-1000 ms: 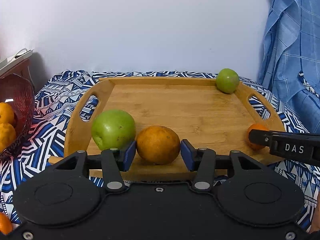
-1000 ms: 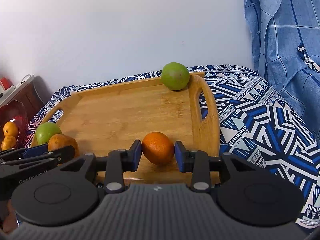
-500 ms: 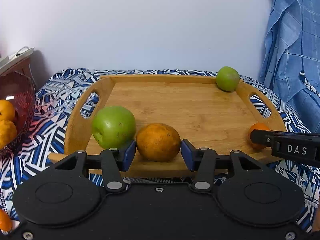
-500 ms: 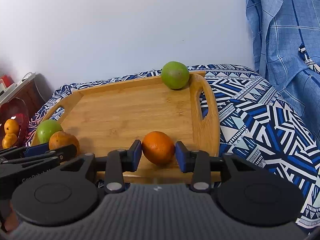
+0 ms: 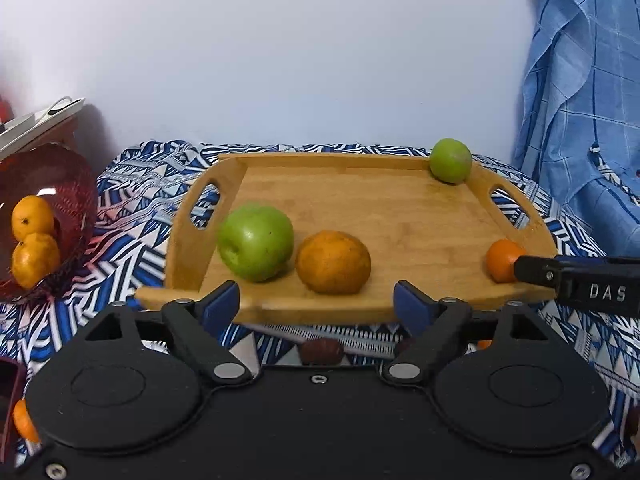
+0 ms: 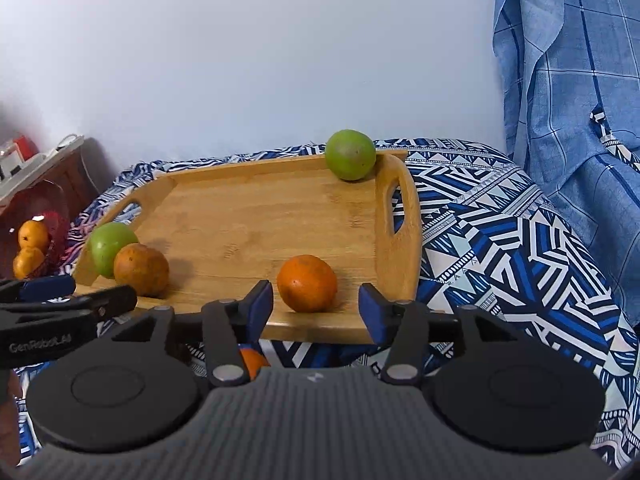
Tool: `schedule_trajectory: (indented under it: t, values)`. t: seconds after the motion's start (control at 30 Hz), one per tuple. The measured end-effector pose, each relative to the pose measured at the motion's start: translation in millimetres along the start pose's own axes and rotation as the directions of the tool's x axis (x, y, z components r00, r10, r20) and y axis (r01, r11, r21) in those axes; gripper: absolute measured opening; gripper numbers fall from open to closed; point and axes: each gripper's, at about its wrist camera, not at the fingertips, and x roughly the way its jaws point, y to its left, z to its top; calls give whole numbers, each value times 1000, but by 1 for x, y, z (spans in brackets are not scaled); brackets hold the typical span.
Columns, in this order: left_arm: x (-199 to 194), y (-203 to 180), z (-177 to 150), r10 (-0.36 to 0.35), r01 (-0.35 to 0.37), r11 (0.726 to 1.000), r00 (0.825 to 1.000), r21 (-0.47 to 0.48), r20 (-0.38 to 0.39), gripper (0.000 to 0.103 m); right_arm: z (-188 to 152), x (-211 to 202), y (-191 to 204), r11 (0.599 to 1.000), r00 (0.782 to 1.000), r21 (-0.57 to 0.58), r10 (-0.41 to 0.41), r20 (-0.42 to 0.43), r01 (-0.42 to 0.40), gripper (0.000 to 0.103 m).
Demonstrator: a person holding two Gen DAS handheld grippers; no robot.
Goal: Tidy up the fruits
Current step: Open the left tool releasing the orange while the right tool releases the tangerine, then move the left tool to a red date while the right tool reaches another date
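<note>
A wooden tray [image 5: 400, 208] [image 6: 248, 208] lies on a blue patterned cloth. On it sit a large green apple [image 5: 256, 242] [image 6: 110, 246], a dull orange [image 5: 333, 262] [image 6: 141, 269] beside it, a bright orange [image 6: 307, 283] [image 5: 502, 260] near the front right, and a green fruit [image 5: 451, 160] [image 6: 351, 154] in the far right corner. My left gripper [image 5: 317, 307] is open, just in front of the dull orange. My right gripper [image 6: 316, 311] is open, just in front of the bright orange.
A red mesh basket [image 5: 68, 184] with oranges [image 5: 32, 240] stands at the left. A blue checked cloth [image 5: 580, 100] hangs at the right. A small orange [image 6: 252, 362] and a dark fruit [image 5: 322, 352] lie on the cloth below the grippers. A white wall is behind.
Both grippers have opened, let go of their oranges and drawn back a little from the tray. The two oranges now rest on the tray.
</note>
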Motion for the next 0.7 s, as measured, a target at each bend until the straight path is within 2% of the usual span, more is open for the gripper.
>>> schedule_trajectory:
  t: [0.1, 0.33, 0.53, 0.63, 0.7]
  values:
    - [-15, 5, -7, -4, 4, 1000, 1000, 6, 5, 91, -5, -10, 0, 1000, 1000, -17, 18, 8, -18, 71]
    - [-43, 17, -29, -18, 18, 1000, 1000, -21, -7, 93, -26, -44, -3, 997, 997, -48, 63, 37, -61, 85]
    - [-70, 20, -52, -48, 48, 997, 999, -54, 5, 96, -44, -76, -18, 998, 998, -42, 41, 57, -39, 93]
    - [-80, 17, -61, -61, 62, 997, 998, -43, 15, 97, -54, -95, -29, 999, 997, -45, 18, 71, -15, 103]
    - [-85, 12, -66, -72, 72, 997, 997, -24, 18, 98, -62, -107, -37, 998, 996, -60, 6, 93, 0, 103]
